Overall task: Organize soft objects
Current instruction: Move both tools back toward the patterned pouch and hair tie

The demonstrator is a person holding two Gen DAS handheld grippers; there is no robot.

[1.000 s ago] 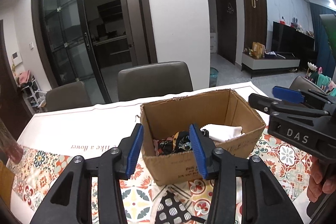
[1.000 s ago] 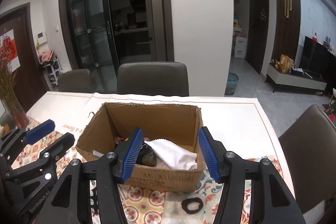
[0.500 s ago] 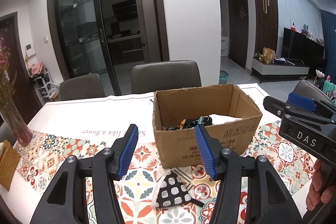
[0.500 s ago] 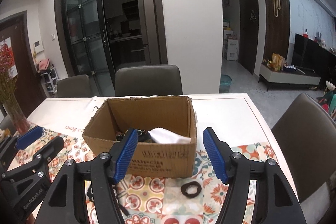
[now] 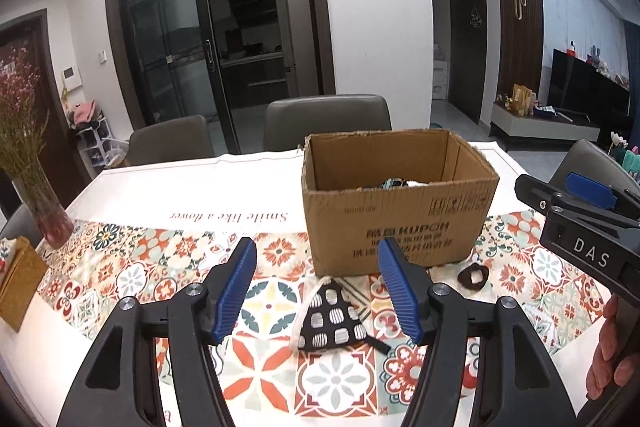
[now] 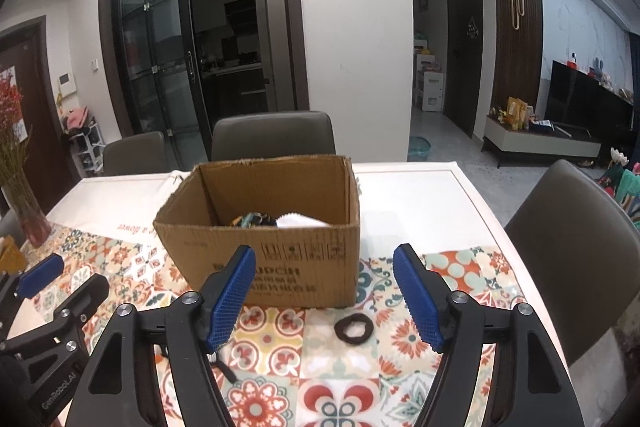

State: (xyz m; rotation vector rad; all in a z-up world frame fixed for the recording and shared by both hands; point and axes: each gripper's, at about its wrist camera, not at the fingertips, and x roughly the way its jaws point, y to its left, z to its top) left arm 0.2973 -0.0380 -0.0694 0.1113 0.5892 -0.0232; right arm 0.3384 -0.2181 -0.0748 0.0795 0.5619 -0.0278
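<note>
**Hovering over the table, both grippers open and empty**

Hovering low above the patterned floral-tile tablecloth [image 5: 132,279], the left gripper [image 5: 316,291] had its ribbed blue pads spread wide with nothing between them. Right gripper [image 6: 324,297] was the same: jaws apart, empty, black plastic frame with bolt heads showing.

Soft items outside the box:
- black triangular fabric pouch with white striped ovals [image 5: 331,321], lying flat on the cloth, framed between the left fingers in the left wrist view. It had a white cord along one edge and a black strap trailing right. In the right wrist view only a bit of black strap showed by the left pad; the rest was hidden behind the gripper.
- dark brown ring-shaped hair scrunchie [image 6: 354,330], crinkled and flat on the cloth just in front of the box, between the right fingers in the right wrist view. It also showed at [image 5: 474,277] near the box's front right corner.

The open brown corrugated cardboard box [image 5: 396,227] sat mid-table with ragged top edges and printed text on the front wall. Contents were mostly hidden by the wall: a white cloth [image 6: 300,221] and a dark multicoloured patterned fabric [image 6: 252,219] peeked over the rim, details unclear.

A glass vase with dried pink flowers [image 5: 38,195] stood at the left table edge. A tan woven-looking box [image 5: 18,287] was cut off by the frame beside it.
</note>
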